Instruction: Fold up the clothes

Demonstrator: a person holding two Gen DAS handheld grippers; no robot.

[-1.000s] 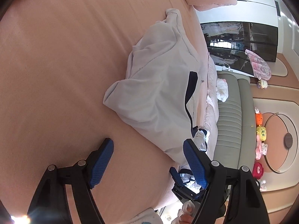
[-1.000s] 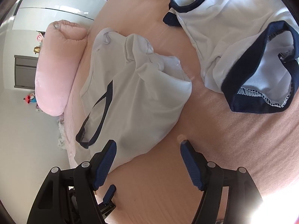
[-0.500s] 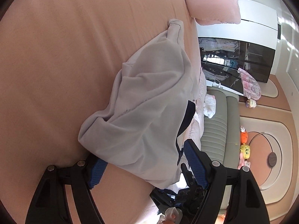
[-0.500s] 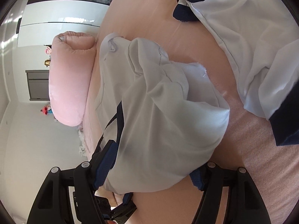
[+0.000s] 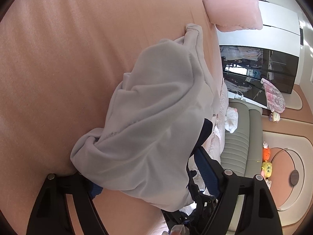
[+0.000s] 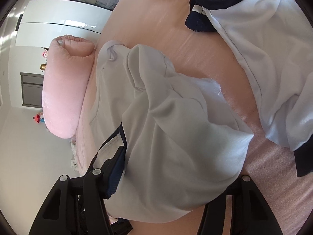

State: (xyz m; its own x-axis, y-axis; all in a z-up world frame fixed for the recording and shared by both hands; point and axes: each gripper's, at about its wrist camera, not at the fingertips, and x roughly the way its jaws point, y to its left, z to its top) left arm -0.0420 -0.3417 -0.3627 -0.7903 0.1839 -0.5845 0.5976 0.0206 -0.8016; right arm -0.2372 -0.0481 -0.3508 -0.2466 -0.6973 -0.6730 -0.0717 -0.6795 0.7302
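A: Status?
B: Grey garment (image 5: 156, 129) bunched on bed (image 5: 58, 68), not flat. Both grippers (image 5: 152, 176) (image 6: 176, 178) wide apart around its edge, gripping nothing. White shirt (image 6: 273, 58) lies unfolded.
A: Done?
B: No, 2 left.

Two garments (image 6: 172, 137) (image 6: 264, 45) – one pillow (image 6: 62, 90)
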